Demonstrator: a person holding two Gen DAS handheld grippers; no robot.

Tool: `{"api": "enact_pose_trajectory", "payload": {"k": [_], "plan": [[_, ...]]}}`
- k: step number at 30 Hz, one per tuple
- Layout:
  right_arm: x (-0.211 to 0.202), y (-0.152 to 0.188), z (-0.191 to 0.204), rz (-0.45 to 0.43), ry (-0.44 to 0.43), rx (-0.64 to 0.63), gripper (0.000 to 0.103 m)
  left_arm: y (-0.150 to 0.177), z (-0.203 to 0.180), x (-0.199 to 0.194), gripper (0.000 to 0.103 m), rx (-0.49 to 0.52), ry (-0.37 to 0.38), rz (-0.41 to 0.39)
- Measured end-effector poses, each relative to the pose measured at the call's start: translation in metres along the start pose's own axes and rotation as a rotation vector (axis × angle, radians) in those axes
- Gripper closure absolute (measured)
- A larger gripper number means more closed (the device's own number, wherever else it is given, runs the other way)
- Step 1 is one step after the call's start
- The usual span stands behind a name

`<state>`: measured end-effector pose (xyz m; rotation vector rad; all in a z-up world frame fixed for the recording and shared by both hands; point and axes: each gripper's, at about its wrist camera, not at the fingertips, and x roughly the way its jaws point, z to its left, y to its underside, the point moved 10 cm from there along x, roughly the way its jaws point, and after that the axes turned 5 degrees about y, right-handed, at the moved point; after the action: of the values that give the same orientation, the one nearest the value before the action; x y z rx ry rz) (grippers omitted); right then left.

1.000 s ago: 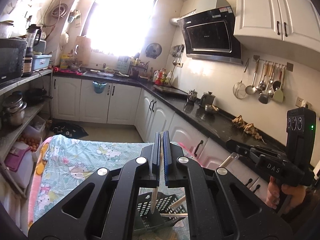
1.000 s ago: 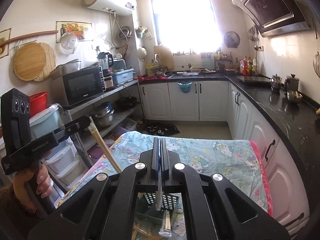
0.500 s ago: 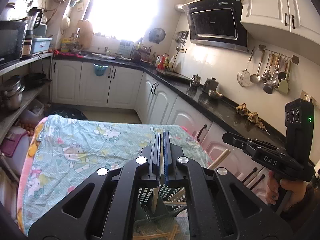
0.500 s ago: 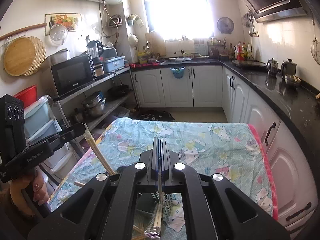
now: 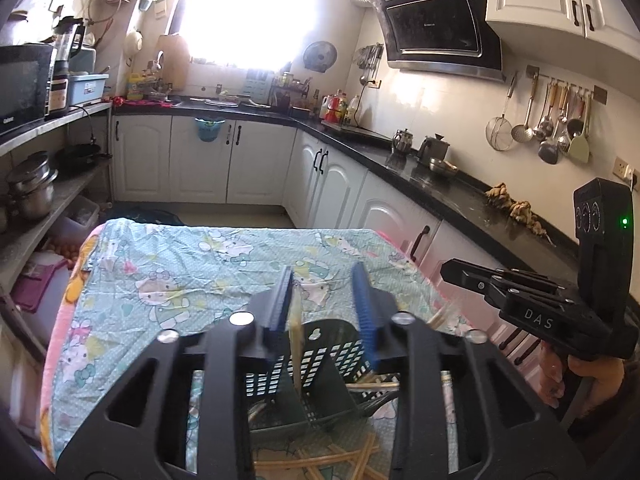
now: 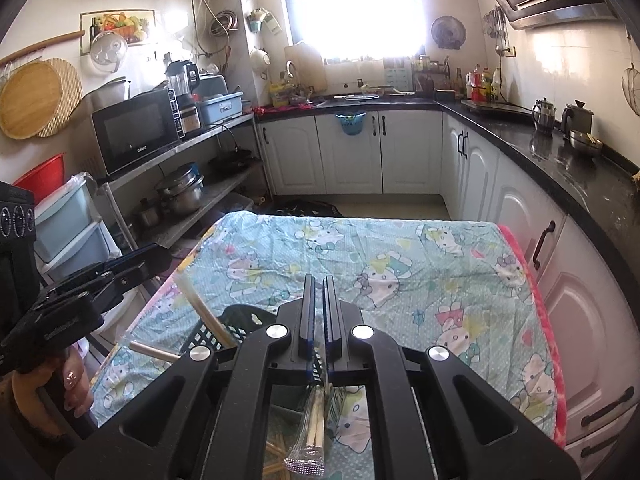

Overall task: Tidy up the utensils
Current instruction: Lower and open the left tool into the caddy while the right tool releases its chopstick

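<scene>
Both claws hung directly over the dark slotted basket (image 5: 320,356), which stood on the cloth-covered surface (image 6: 400,256) near its front edge. The left claw (image 5: 326,300) was opening, its blue pads already apart; a pale chopstick (image 5: 297,336) stood nearly upright between them, close to the left pad, its lower end reaching into a basket compartment, and whether that pad touched it could not be told. The right claw (image 6: 319,312) was only beginning to open, its gap narrow, with a clear-wrapped pair of chopsticks (image 6: 314,420) hanging lengthwise below it beside the basket wall; contact with the pads could not be confirmed. Each stick's long axis ran close to vertical, in line with the basket cells beneath. Loose chopsticks (image 5: 320,462) lay flat on the cloth just in front of the basket, nearer the left claw by appearance. In my judgement, the coming release depended on each stick staying upright over its cell
</scene>
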<state>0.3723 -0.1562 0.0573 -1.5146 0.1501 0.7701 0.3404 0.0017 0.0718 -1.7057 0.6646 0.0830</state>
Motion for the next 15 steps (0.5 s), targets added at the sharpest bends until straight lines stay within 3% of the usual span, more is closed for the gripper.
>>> {"api": "enact_pose_trajectory", "payload": {"k": [3,6,8,9,11,15], "plan": [[-0.003,0.002,0.0,-0.01,0.013,0.0,0.074,0.0,0.004,-0.007,0.059,0.003,-0.025,-0.014],[-0.009,0.002,0.002,-0.025,0.019,-0.016,0.07,-0.003,0.007,-0.017,0.048,-0.004,-0.039,-0.035],[-0.015,0.001,0.002,-0.04,0.022,-0.014,0.061,-0.005,0.009,-0.023,0.034,-0.01,-0.046,-0.046],[-0.019,0.001,0.002,-0.048,0.023,-0.013,0.056,-0.006,0.01,-0.028,0.032,-0.014,-0.047,-0.054],[-0.026,0.0,0.004,-0.064,0.025,-0.02,0.054,-0.007,0.011,-0.037,0.018,-0.017,-0.055,-0.068],[-0.041,0.001,0.006,-0.09,0.024,-0.028,0.043,-0.008,0.014,-0.053,0.01,-0.033,-0.065,-0.09]]}}
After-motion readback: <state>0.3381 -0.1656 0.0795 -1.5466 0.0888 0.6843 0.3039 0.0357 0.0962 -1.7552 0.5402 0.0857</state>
